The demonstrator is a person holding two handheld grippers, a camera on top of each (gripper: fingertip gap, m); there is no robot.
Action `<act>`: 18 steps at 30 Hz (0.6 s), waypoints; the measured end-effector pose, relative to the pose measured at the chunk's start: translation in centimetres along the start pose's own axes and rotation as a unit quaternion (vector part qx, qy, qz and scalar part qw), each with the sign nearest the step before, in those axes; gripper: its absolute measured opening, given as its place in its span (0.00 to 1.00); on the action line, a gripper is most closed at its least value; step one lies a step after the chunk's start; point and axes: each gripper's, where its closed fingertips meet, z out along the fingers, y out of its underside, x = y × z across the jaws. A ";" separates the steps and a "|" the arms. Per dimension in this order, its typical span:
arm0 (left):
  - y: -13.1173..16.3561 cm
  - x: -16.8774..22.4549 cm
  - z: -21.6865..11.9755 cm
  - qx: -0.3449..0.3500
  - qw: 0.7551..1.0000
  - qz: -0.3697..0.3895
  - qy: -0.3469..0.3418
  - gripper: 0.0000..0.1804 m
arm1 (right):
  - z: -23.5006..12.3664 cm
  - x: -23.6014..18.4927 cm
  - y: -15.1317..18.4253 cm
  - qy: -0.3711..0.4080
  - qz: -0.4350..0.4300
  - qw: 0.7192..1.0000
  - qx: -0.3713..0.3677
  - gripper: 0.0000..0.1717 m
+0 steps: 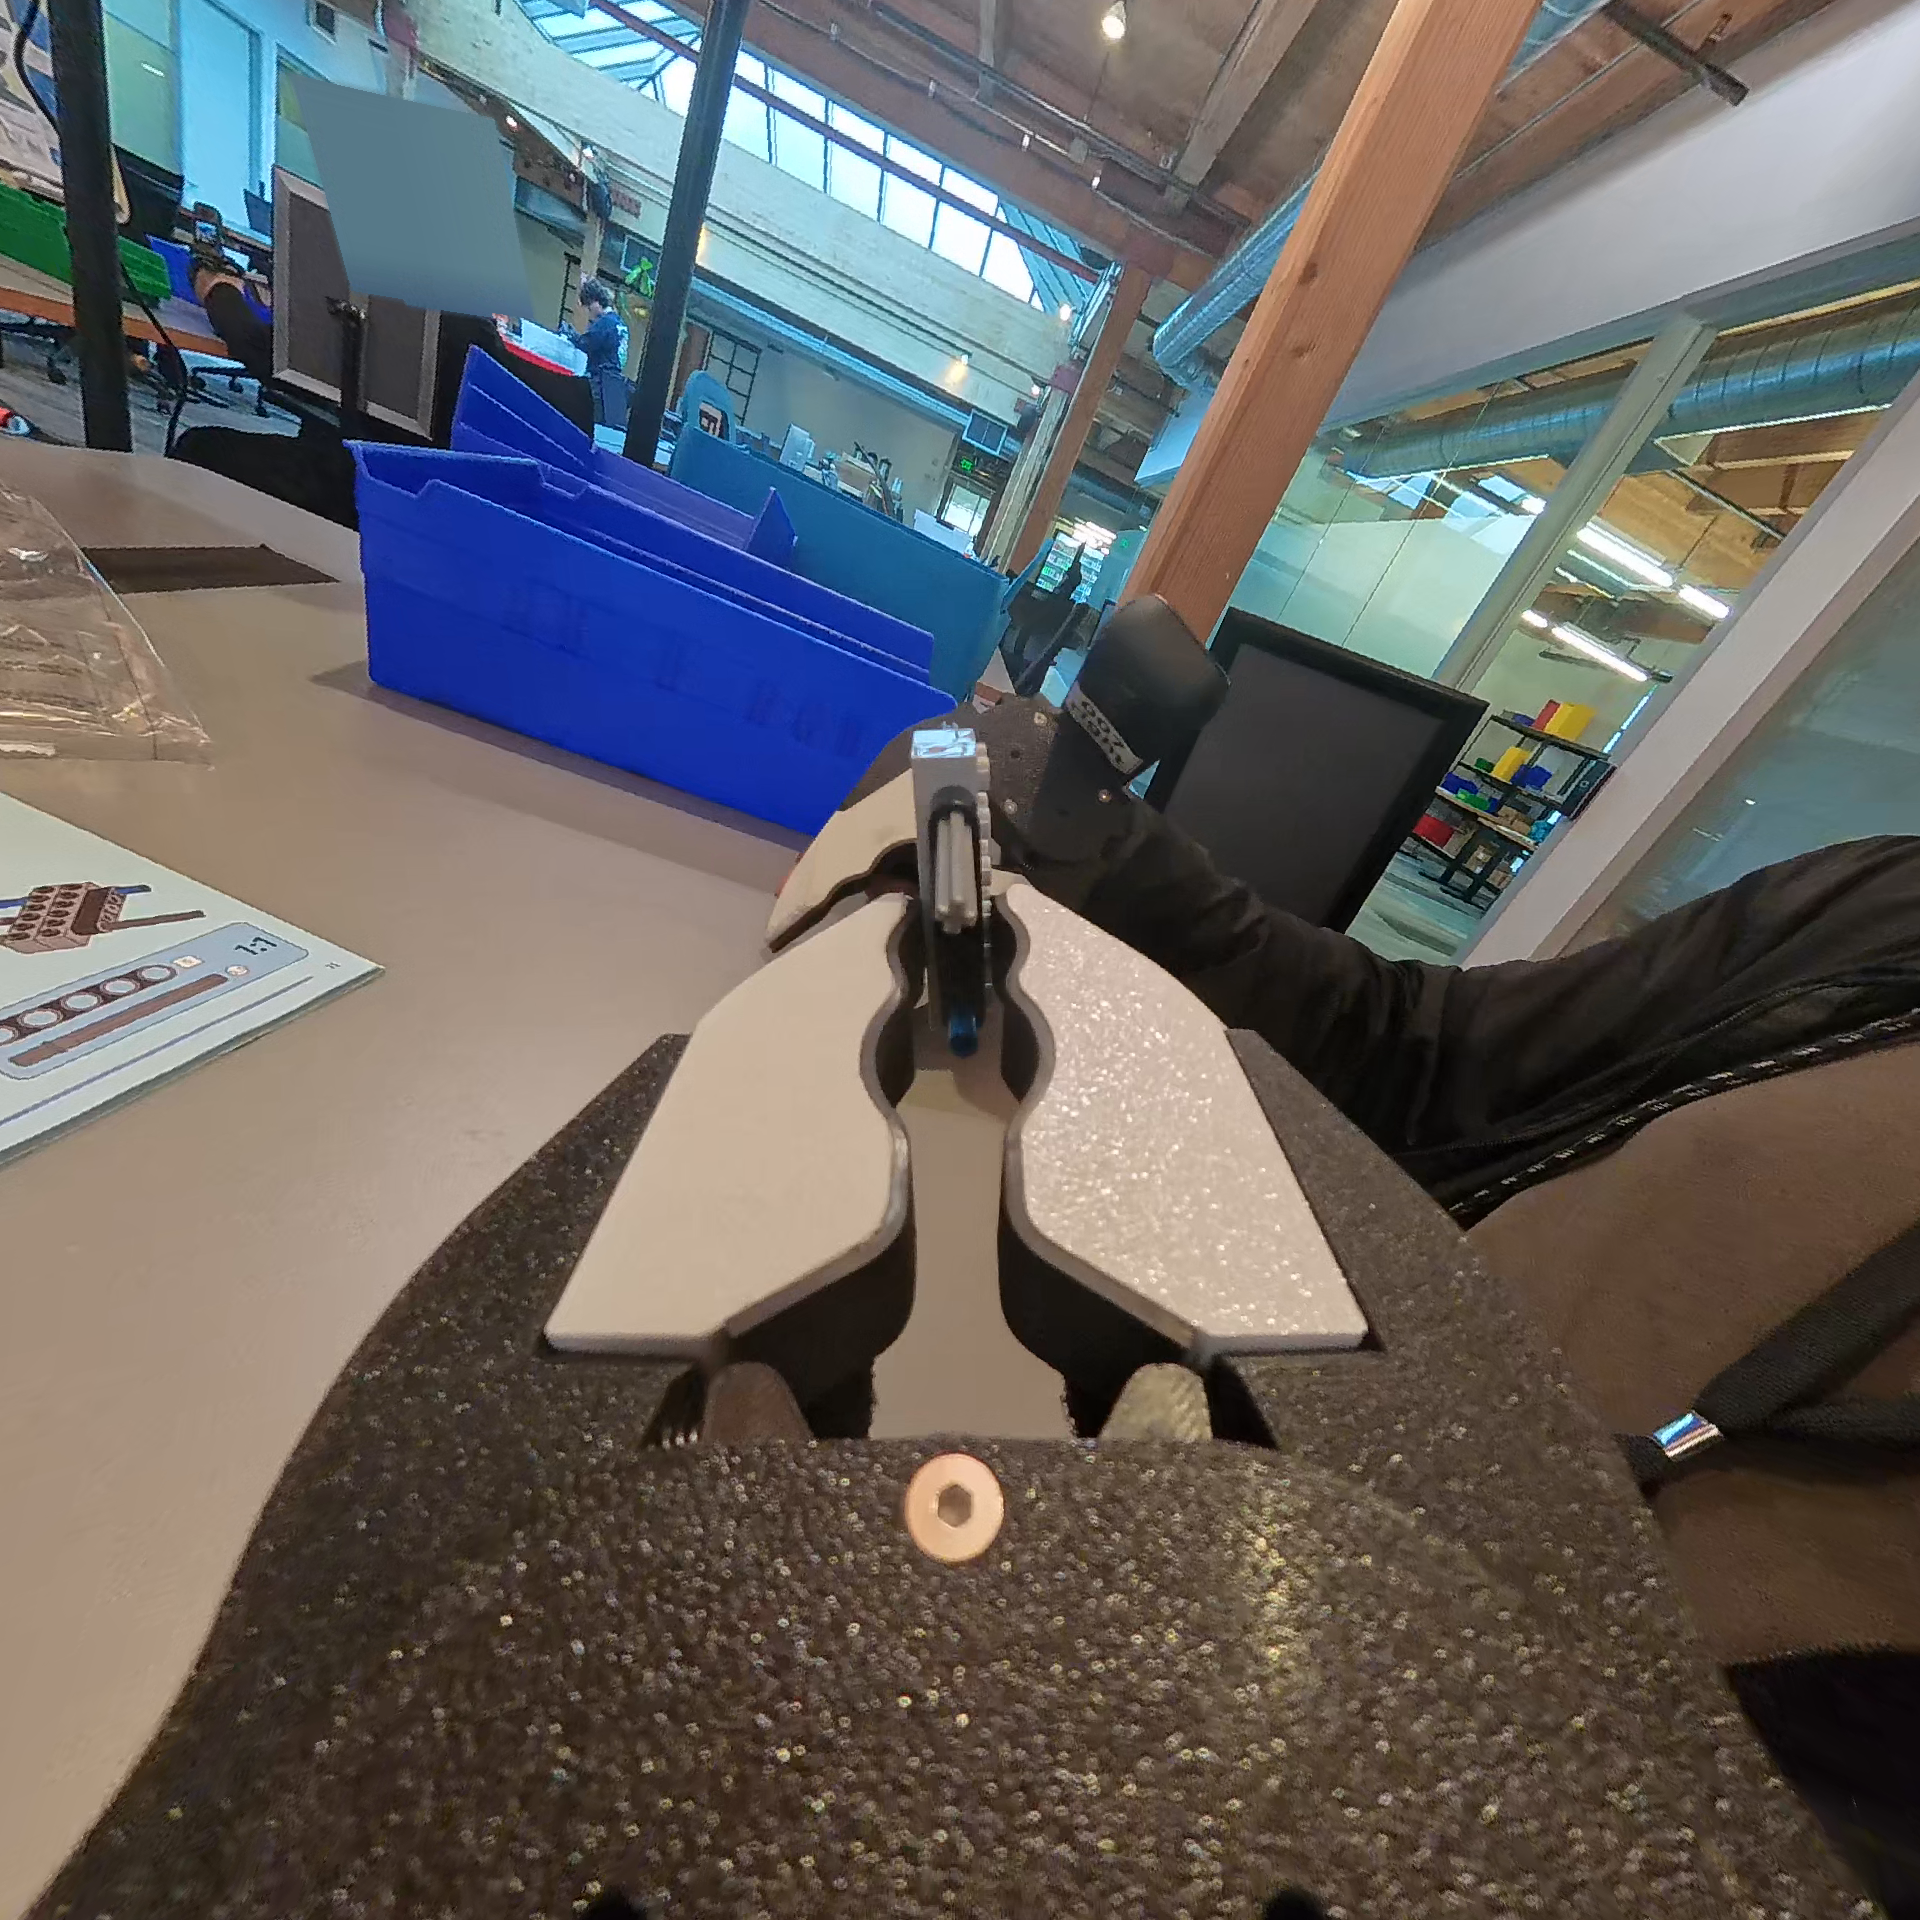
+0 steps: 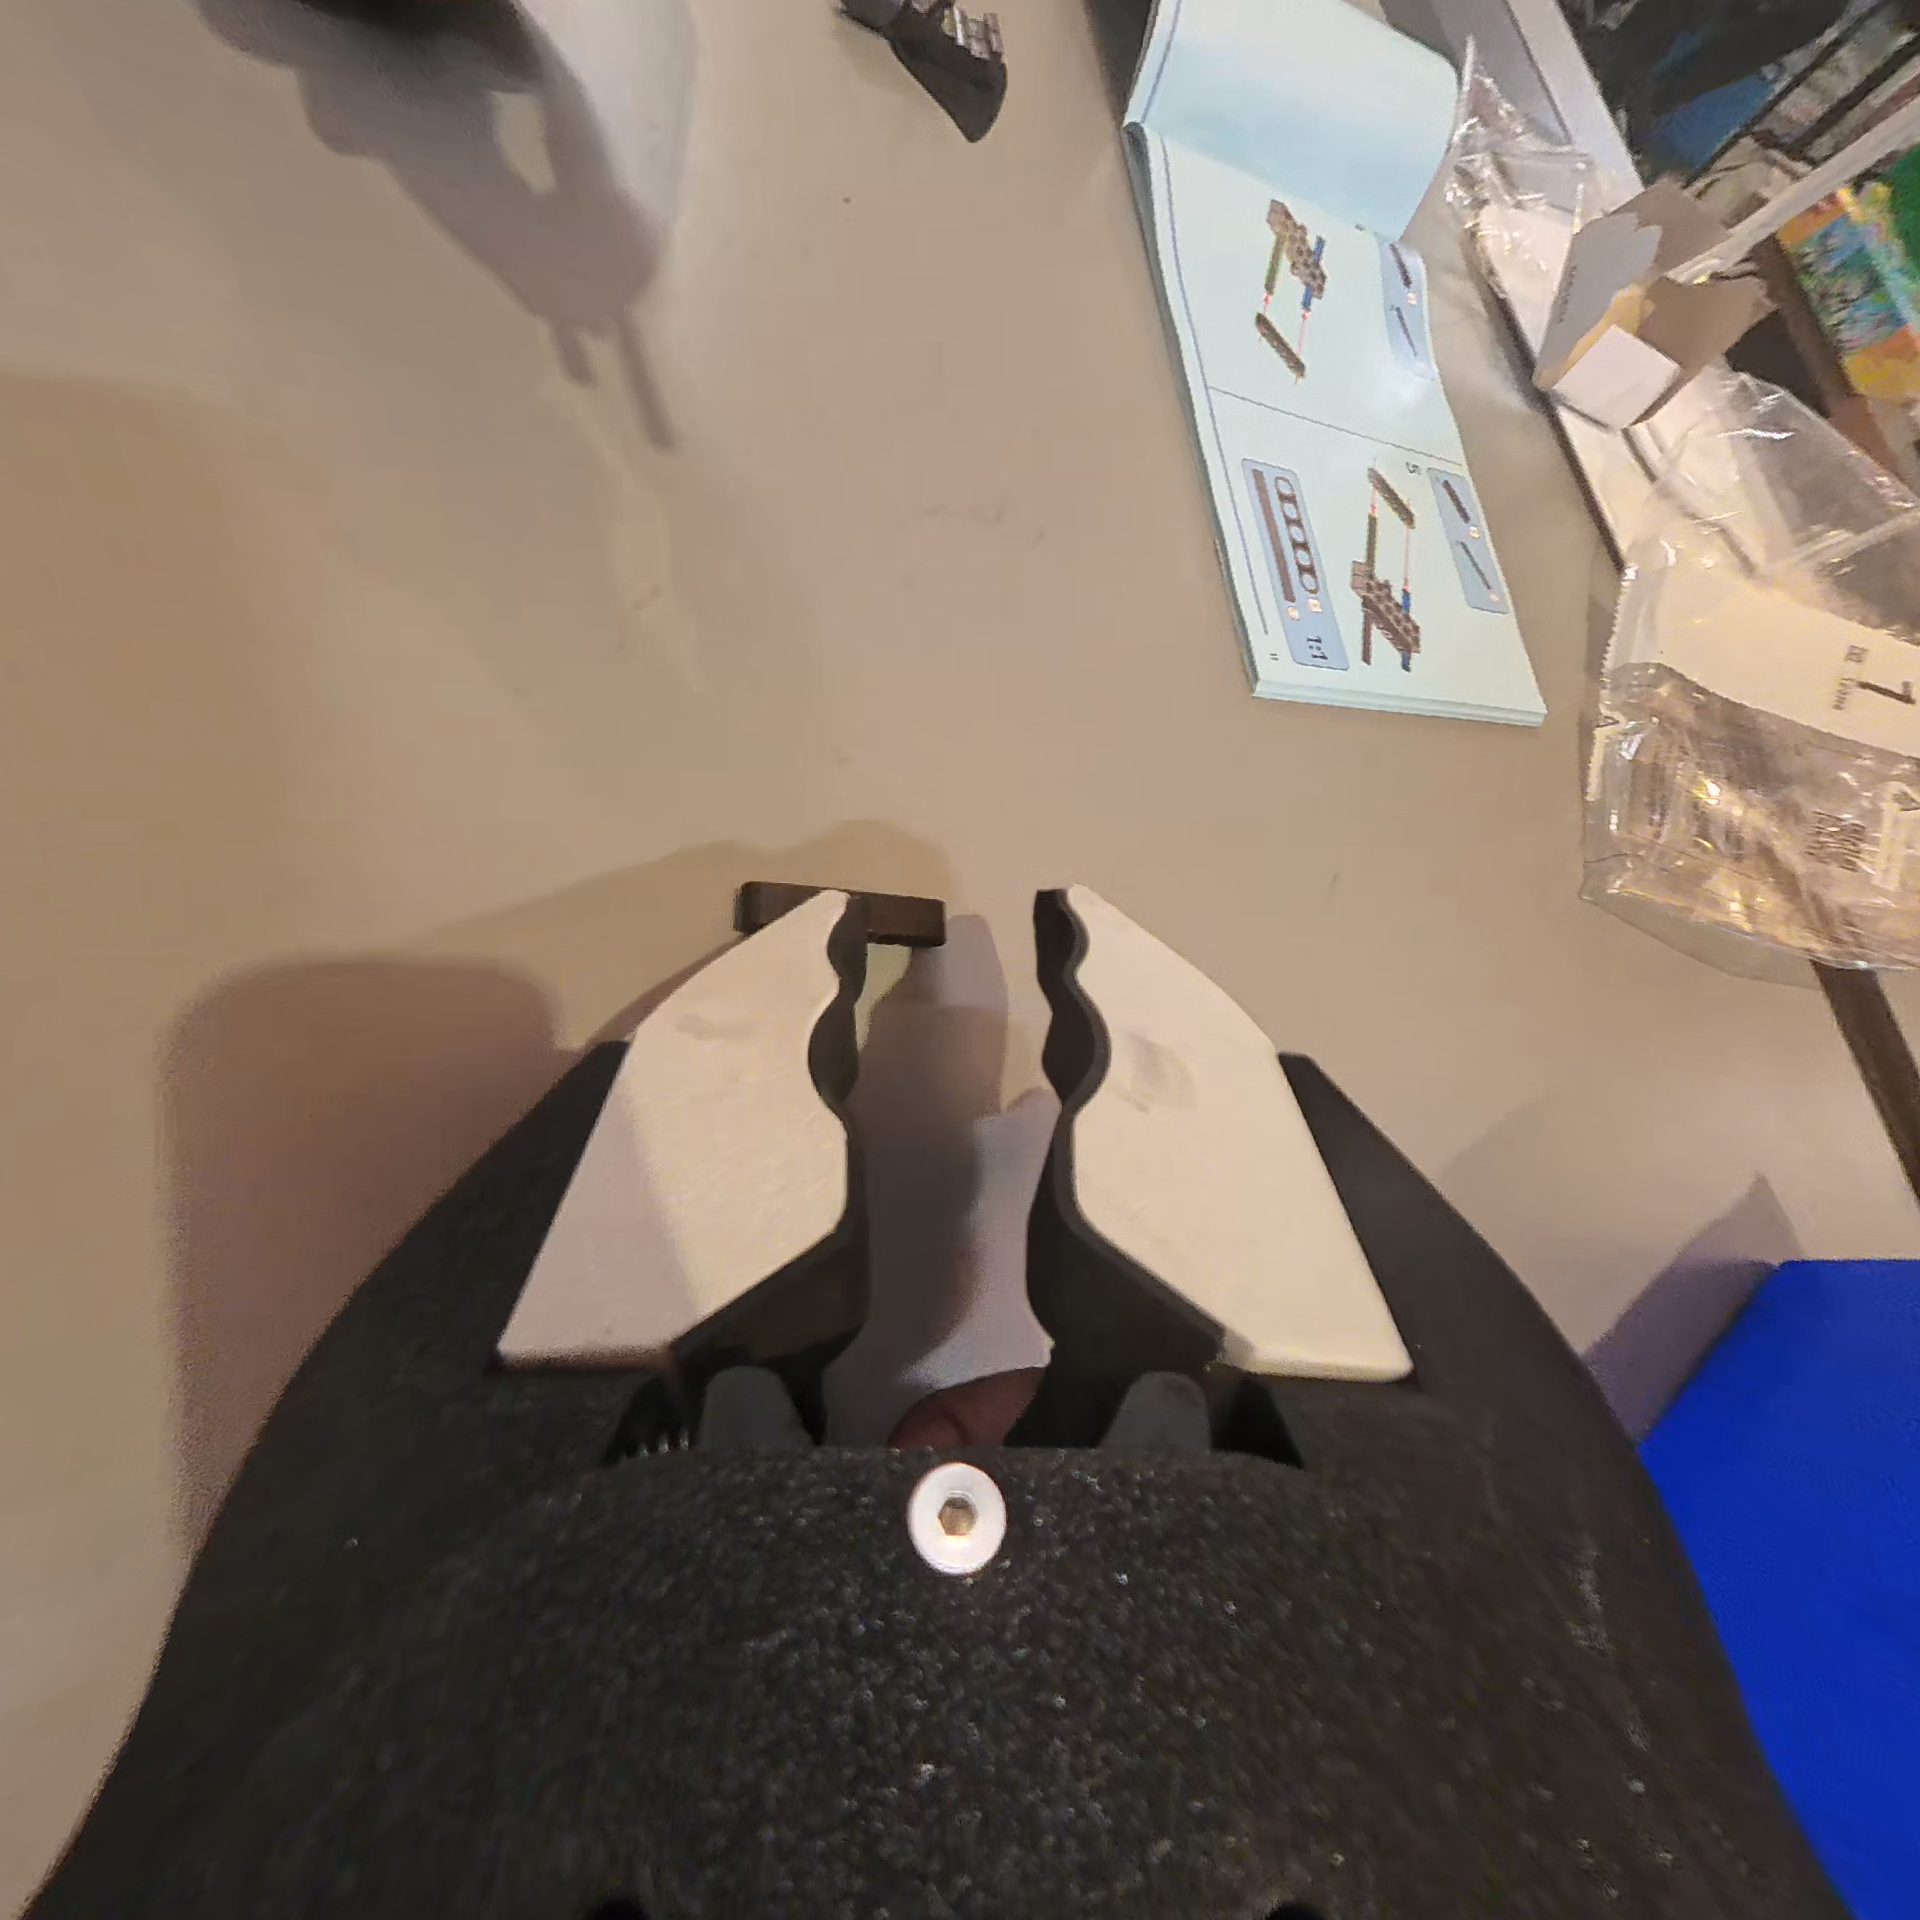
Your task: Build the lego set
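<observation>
Your left wrist view sits low behind its own jaws, close over the table [image 1: 468, 935], and faces nearly level across it toward the blue bins [image 1: 623, 644] and the hall beyond. Your right wrist view looks steeply down along its jaws at the table from close above. Both views share the table top, the open instruction booklet [image 2: 1351, 436], the clear plastic bag [image 2: 1756, 790] and a blue bin; the left view also catches the right gripper [image 1: 862, 873] just ahead.
</observation>
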 end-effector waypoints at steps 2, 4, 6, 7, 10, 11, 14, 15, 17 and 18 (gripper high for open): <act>0.0 0.0 0.0 0.001 1.000 0.000 -0.001 0.06 | -0.2 0.1 -0.2 0.009 -0.005 1.000 0.005 0.19; 0.0 0.0 0.0 0.001 1.000 0.000 -0.002 0.06 | -0.5 -0.1 -0.3 0.009 -0.023 1.000 0.010 0.16; 0.1 0.1 0.0 -0.001 1.000 0.002 -0.004 0.06 | -0.5 0.5 0.3 0.036 -0.058 0.998 -0.004 0.14; 0.2 0.1 0.0 -0.002 1.000 0.003 -0.005 0.06 | -0.5 0.7 0.6 0.046 -0.068 0.997 -0.012 0.14; 0.2 0.1 0.1 -0.003 1.000 0.005 -0.006 0.06 | -0.4 0.7 0.7 0.044 -0.065 0.997 -0.011 0.14; 0.2 0.2 0.1 -0.004 1.000 0.005 -0.005 0.06 | -0.4 0.7 0.3 0.044 -0.062 0.997 -0.002 0.14; 0.2 0.2 0.1 -0.006 1.000 0.009 -0.006 0.06 | -0.6 0.8 -0.5 0.040 -0.045 0.998 0.022 0.15; 0.2 0.3 0.2 -0.007 1.000 0.010 -0.005 0.06 | -0.5 0.7 -0.4 0.038 -0.042 0.998 0.019 0.15; 0.3 0.3 0.2 -0.009 1.000 0.010 -0.005 0.06 | 0.0 0.5 0.4 0.034 -0.049 0.998 -0.004 0.15; 0.4 0.3 0.2 -0.012 1.000 0.010 -0.006 0.06 | 0.1 0.6 0.5 0.036 -0.049 0.998 -0.008 0.10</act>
